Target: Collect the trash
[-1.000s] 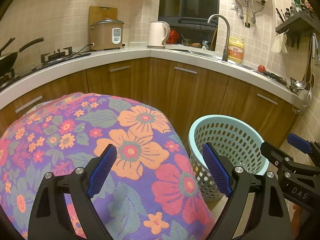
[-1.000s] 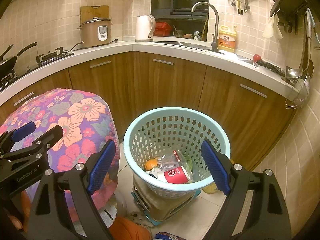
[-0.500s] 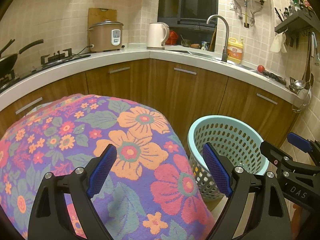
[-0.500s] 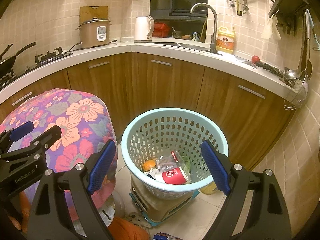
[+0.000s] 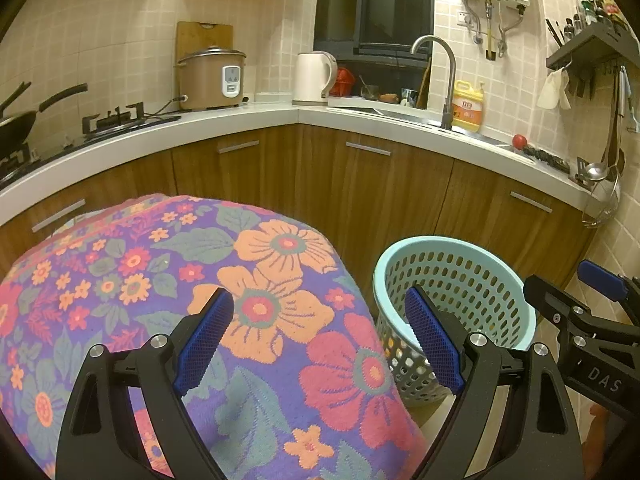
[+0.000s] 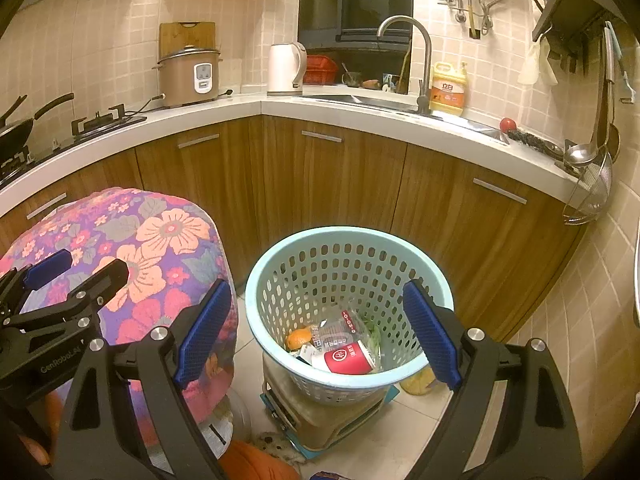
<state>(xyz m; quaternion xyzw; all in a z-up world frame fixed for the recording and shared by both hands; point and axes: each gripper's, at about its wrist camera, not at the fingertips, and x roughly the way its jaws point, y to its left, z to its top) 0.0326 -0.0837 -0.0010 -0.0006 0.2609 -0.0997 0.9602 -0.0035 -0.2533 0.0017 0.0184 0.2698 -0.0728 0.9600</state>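
Note:
A light blue perforated basket [image 6: 280,264] stands on a low stool on the floor by the cabinets. It holds a red cup [image 6: 347,362], a clear plastic wrapper [image 6: 340,330], an orange peel [image 6: 299,338] and green scraps. My right gripper [image 6: 316,336] is open and empty above the basket's front rim. My left gripper [image 5: 320,344] is open and empty above a floral cloth [image 5: 160,280]; the basket [image 5: 516,300] lies to its right. Each gripper shows at the other view's edge.
The floral cloth [image 6: 152,240] covers a rounded table left of the basket. Wooden cabinets [image 6: 328,184] and a white counter [image 6: 360,116] curve behind, with a rice cooker [image 6: 188,76], kettle [image 6: 285,68], sink tap [image 6: 416,52] and yellow detergent bottle [image 6: 448,90]. Tiled wall on the right.
Both views have shifted slightly, as if both grippers drew back and up a little. Both stay open and empty. The basket's contents have not moved.

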